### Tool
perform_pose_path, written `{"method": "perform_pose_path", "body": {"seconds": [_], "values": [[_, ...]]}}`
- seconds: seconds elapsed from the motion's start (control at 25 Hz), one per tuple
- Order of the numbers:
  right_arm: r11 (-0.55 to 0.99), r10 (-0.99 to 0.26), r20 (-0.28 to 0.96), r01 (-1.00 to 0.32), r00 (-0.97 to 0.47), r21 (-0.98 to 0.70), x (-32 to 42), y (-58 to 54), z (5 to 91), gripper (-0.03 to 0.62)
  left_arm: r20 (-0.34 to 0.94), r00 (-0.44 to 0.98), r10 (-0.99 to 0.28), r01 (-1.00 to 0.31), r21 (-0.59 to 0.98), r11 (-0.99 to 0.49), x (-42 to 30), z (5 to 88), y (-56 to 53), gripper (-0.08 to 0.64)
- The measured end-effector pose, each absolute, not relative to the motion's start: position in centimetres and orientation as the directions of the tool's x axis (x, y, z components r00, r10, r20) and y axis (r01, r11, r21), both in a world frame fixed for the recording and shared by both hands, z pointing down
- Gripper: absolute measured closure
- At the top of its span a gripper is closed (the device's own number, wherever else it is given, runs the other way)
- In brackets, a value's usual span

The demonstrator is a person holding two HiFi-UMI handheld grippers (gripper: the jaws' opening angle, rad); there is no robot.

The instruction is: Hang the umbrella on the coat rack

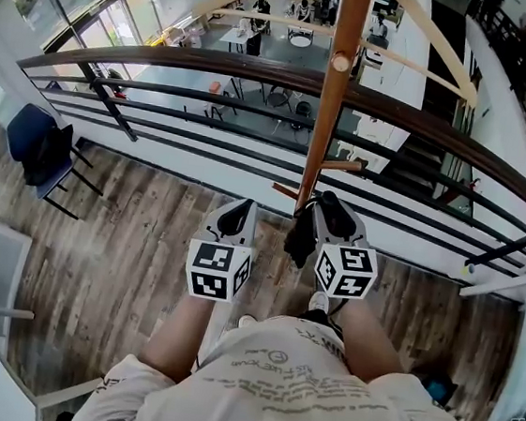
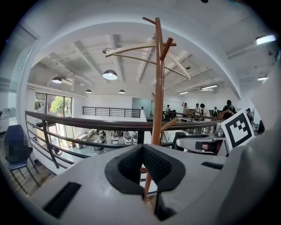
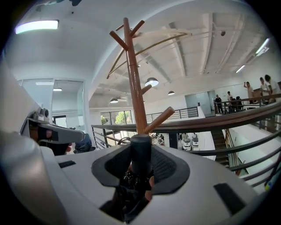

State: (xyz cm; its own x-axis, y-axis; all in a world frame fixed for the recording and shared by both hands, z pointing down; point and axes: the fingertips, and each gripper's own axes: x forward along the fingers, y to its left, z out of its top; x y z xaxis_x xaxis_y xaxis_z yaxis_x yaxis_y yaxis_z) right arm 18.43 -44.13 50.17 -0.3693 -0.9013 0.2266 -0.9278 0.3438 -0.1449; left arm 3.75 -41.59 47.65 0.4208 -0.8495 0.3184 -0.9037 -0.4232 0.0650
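Right gripper [image 3: 141,146] has its jaws clamped on the umbrella [image 3: 140,161]. The black handle stands upright between the dark pads, and folded black fabric bunches under them. In the head view the right gripper [image 1: 331,209] points forward and the umbrella [image 1: 299,240] hangs on its left side as a dark bundle, just beside the coat rack pole.

Left gripper [image 2: 142,151] has its jaws drawn together at the tips with nothing held; a thin slit lower down shows the pole through it. In the head view the left gripper [image 1: 236,214] sits level with the right one, close beside it and apart from the umbrella. Both marker cubes face up toward the camera.

The coat rack [image 1: 330,99] is a brown wooden pole with angled pegs, straight ahead of both grippers. In the right gripper view the coat rack [image 3: 134,79] rises directly behind the handle, and a low peg [image 3: 160,119] slants up to the right just above it. The umbrella is not on any peg.

Behind the rack runs a dark curved railing [image 1: 167,57], with a lower floor of desks and people beyond it. A blue chair [image 1: 34,146] stands far left on the wood plank floor [image 1: 116,254].
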Motion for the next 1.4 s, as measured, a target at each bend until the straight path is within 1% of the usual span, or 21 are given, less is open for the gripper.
{"method": "perform_pose_path", "body": {"seconds": [0.32, 1.04, 1.4], "values": [[0.331, -0.899, 0.254, -0.934, -0.356, -0.137, 18.1, -45.2, 51.0, 0.456, 0.331, 0.432, -0.839, -0.897, 0.057, -0.439, 3.9, 47.8, -42.3, 0.555], [0.273, -0.901, 0.332, -0.96, -0.28, -0.068, 17.7, -47.2, 53.6, 0.456, 0.332, 0.403, -0.853, -0.911, 0.054, -0.409, 2.5, 48.0, -43.4, 0.555], [0.233, -0.889, 0.385, -0.969, -0.248, -0.087, 18.4, -47.4, 56.2, 0.456, 0.342, 0.4, -0.85, -0.911, 0.048, -0.41, 2.0, 48.5, -43.3, 0.555]]}}
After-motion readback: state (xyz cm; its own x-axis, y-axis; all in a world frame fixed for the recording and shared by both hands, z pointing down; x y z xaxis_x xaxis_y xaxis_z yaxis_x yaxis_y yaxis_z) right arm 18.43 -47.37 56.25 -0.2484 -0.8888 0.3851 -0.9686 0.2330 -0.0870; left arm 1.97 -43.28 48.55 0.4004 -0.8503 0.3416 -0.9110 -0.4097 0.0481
